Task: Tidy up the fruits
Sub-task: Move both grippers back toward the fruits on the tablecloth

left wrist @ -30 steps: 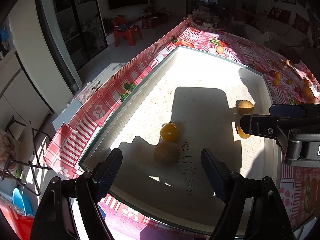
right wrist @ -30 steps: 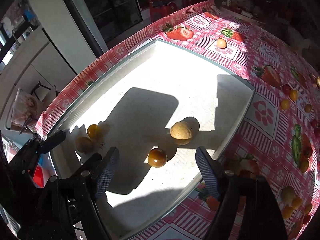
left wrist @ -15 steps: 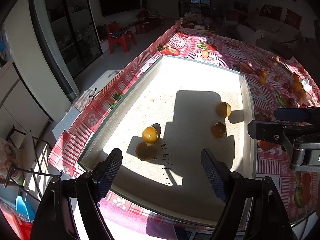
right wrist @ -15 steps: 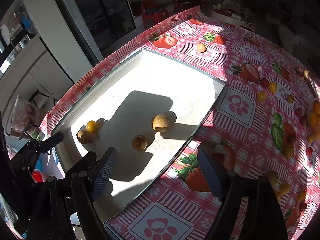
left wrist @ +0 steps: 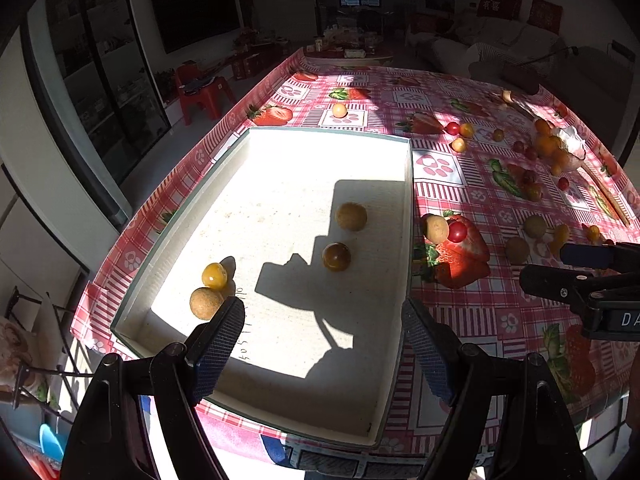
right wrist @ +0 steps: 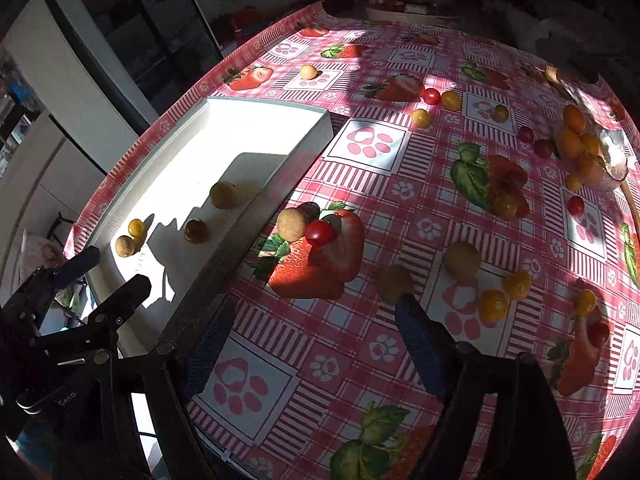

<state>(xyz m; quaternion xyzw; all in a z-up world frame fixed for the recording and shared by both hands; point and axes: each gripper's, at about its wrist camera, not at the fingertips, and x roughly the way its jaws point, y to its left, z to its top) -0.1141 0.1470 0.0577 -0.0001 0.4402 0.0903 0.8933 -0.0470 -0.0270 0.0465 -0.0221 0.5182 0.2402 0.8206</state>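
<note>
A white tray lies on the red checked tablecloth and holds several small round fruits: a tan one, a dark one, a yellow one and a tan one. The tray also shows in the right wrist view. My left gripper is open and empty above the tray's near end. My right gripper is open and empty above the cloth right of the tray. A tan fruit and a red cherry tomato lie just outside the tray's right wall.
Many small yellow, orange and red fruits are scattered over the cloth to the right. A glass bowl with orange fruits stands at the far right. One pale fruit lies beyond the tray. The table edge runs along the left.
Both grippers have pulled back and up from the tray. The right gripper has moved right, from over the tray to over the cloth. The fruits have not moved.
</note>
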